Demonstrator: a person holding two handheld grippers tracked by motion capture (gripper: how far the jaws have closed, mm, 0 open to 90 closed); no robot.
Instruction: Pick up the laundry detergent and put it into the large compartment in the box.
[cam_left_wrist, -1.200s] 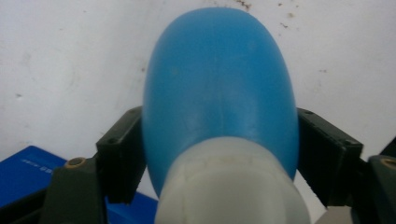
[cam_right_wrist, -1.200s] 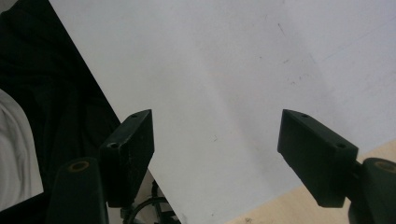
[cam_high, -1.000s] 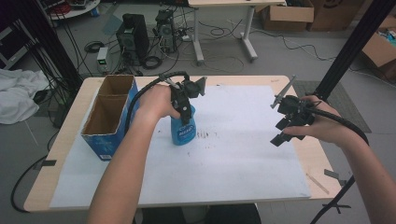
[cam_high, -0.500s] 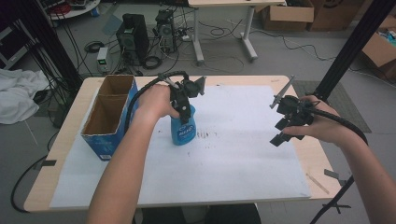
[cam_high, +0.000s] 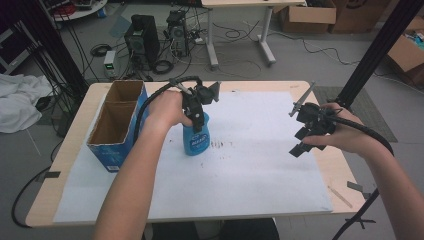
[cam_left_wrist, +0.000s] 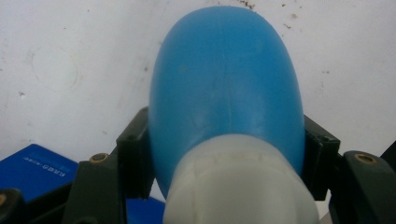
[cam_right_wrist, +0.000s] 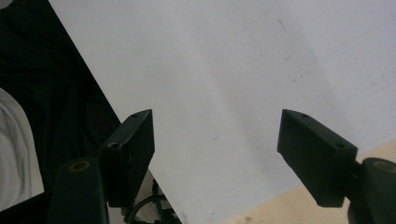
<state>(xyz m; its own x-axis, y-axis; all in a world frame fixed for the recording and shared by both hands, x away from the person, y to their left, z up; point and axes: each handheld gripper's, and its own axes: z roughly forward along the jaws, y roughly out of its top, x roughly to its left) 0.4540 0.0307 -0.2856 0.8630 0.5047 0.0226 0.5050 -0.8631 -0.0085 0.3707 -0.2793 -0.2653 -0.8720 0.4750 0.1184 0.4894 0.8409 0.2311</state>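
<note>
A blue plastic bottle (cam_high: 194, 139) with a white neck stands upright left of the middle of the white paper sheet (cam_high: 250, 175). My left gripper (cam_high: 196, 116) comes down on it from above and is shut on its upper part. In the left gripper view the black pads (cam_left_wrist: 135, 154) press both sides of the blue bottle (cam_left_wrist: 226, 88), just below its white neck (cam_left_wrist: 238, 186). I cannot tell whether the base touches the paper. My right gripper (cam_high: 299, 141) hovers over the sheet's right edge, open, with nothing between its fingers (cam_right_wrist: 130, 149).
An open blue cardboard box (cam_high: 116, 125) with two compartments stands at the table's left side, close to the bottle; its corner (cam_left_wrist: 37, 168) appears in the left gripper view. Small dark marks (cam_high: 220, 145) dot the paper beside the bottle. The wooden table edge (cam_high: 330, 165) lies under my right hand.
</note>
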